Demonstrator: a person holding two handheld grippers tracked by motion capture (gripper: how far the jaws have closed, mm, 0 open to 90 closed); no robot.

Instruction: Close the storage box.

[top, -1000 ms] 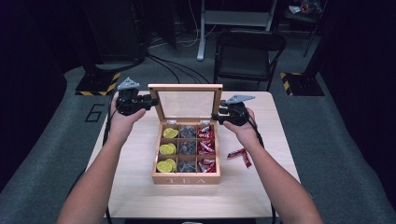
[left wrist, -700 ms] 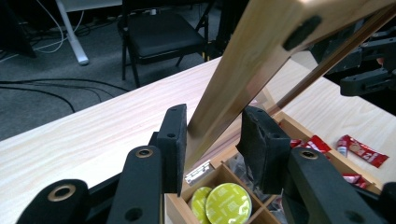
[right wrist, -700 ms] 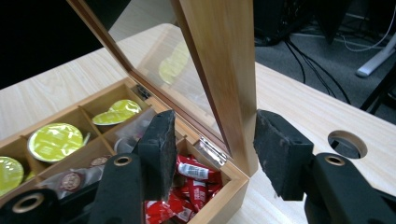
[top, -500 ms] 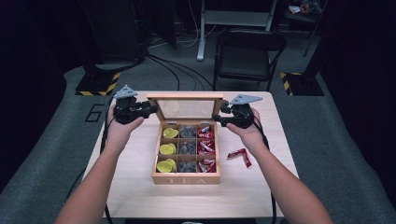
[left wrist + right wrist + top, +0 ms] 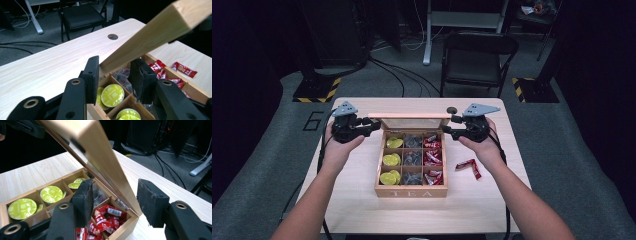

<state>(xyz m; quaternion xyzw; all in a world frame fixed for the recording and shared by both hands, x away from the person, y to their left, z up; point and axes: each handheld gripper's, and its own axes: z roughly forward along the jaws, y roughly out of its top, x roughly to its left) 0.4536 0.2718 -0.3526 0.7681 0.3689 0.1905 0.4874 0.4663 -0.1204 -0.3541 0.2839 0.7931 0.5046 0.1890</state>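
high view: wooden tea box (image 5: 411, 191) sits mid-table, front wall toward the near edge of the table (image 5: 362, 210), lid (image 5: 409, 116) partly raised, its front edge up and level across the box's back. left gripper (image 5: 371, 126) is at the lid's left end, right gripper (image 5: 447, 129) at its right end, one hand behind each. inside the box: yellow-green capsules (image 5: 391, 160) in the left column, dark capsules (image 5: 413, 159) in the middle, red sachets (image 5: 432, 157) on the right. two loose red sachets (image 5: 470, 166) lie on the table just right of the box, toward the right edge. folding chair (image 5: 474, 55) stands beyond the far edge. left gripper view: the lid's corner (image 5: 110, 65) runs down between the two black jaws; jaws have just been opening a little, and a gap shows on both sides, so no pinch. yellow-green capsules (image 5: 112, 92) are below, a round cable hole (image 5: 112, 36) in the tabletop near the far edge. right gripper view: the lid's edge (image 5: 107, 162) slants between the jaws, nearer the left pad; jaws spread, clearly off the wood on the right side. the lid's hinge (image 5: 122, 203) is visible at the box's back wall, red sachets (image 5: 106, 218) under the jaws.
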